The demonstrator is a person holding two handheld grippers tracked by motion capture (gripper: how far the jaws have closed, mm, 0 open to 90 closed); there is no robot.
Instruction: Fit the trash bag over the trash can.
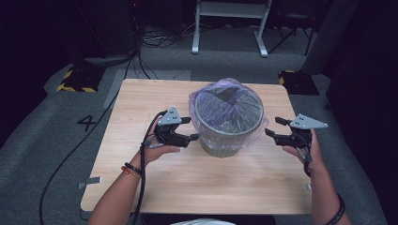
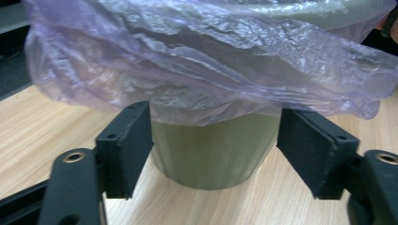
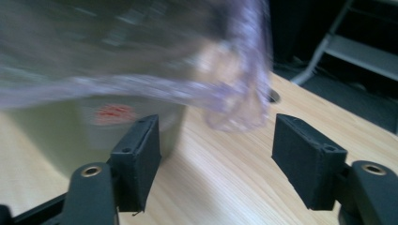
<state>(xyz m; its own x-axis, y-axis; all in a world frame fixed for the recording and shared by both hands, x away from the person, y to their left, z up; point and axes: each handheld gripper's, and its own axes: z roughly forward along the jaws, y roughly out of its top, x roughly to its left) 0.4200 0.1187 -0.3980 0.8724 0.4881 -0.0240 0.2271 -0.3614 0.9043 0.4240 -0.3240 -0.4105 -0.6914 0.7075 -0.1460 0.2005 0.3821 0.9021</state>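
Only right gripper view: bin's [image 3: 94,136] red label [image 3: 114,111]

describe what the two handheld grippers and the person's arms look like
Both the left gripper and the right gripper are black, each with two flat block-shaped jaws and a grey three-cornered plate on top. A black cable trails from each. The arms are bare of sleeves. The left wrist wears orange and dark bands, the right a dark band.

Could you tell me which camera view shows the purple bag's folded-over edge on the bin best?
The left gripper view: the purple bag hangs sharp and close over the bin. The high view shows it small; the right gripper view blurs it.
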